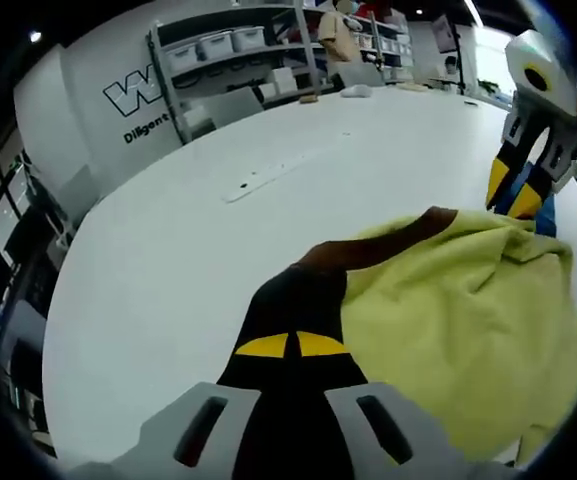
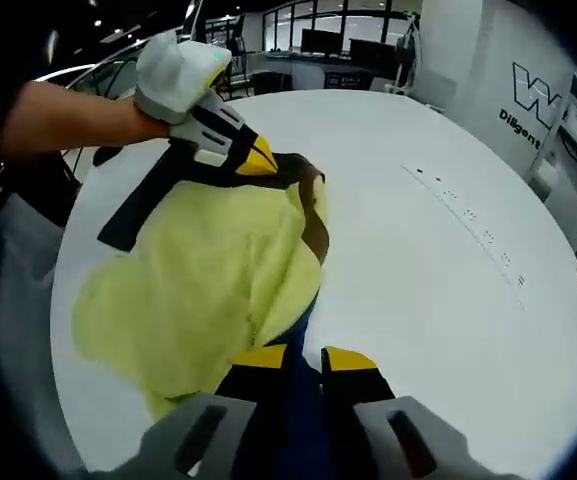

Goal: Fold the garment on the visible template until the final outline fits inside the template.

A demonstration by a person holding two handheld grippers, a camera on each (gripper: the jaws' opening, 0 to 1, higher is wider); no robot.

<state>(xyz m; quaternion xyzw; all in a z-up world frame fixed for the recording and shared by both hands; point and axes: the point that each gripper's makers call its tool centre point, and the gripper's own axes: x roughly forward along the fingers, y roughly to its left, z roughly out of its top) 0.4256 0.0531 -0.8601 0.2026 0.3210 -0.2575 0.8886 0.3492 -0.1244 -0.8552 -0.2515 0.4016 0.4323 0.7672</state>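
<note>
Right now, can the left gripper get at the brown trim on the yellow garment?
Probably yes: the left gripper already sits at the brown trim of the yellow garment, nothing between.

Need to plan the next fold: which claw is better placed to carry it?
Probably left: the left claw looks shut on the garment edge. The right claw sits at the near edge, grip unclear.

My left claw jaws pinched together low ahead; right claw jaws a little apart. My forearm reaches in behind left claw.
</note>
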